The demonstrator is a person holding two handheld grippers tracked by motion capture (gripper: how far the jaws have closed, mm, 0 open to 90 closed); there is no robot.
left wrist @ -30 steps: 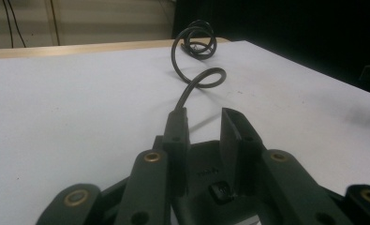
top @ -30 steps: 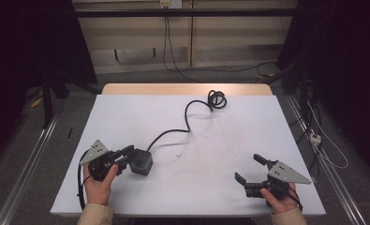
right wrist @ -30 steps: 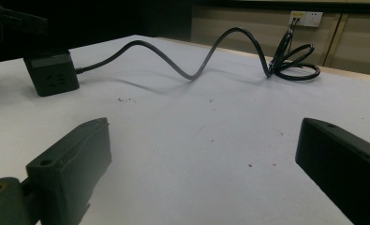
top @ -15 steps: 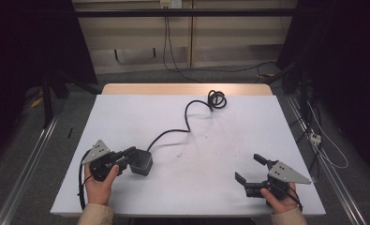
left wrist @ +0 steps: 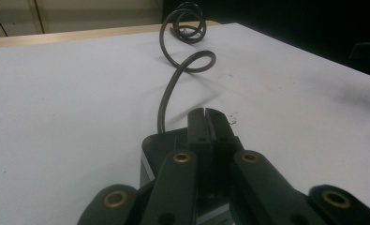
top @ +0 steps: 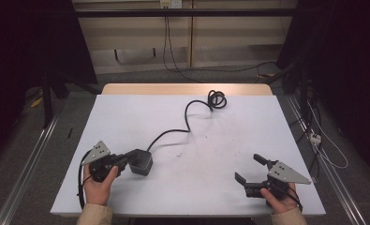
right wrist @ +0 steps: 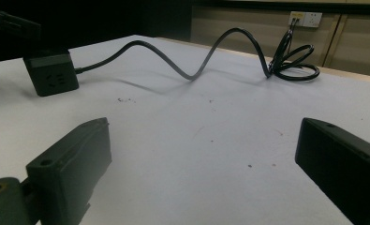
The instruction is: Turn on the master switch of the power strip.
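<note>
High view: a white tabletop (top: 126, 117) carries a black cord (top: 173, 133) running from a coil at the far edge to a black power cube (top: 140, 162) near the front left. Nothing has shifted over the last second. The left tool (top: 122, 162) rests against the cube, jaws closed together, seemingly pinching its edge. The right tool (top: 250, 169) hovers wide open, well apart, idle
</note>
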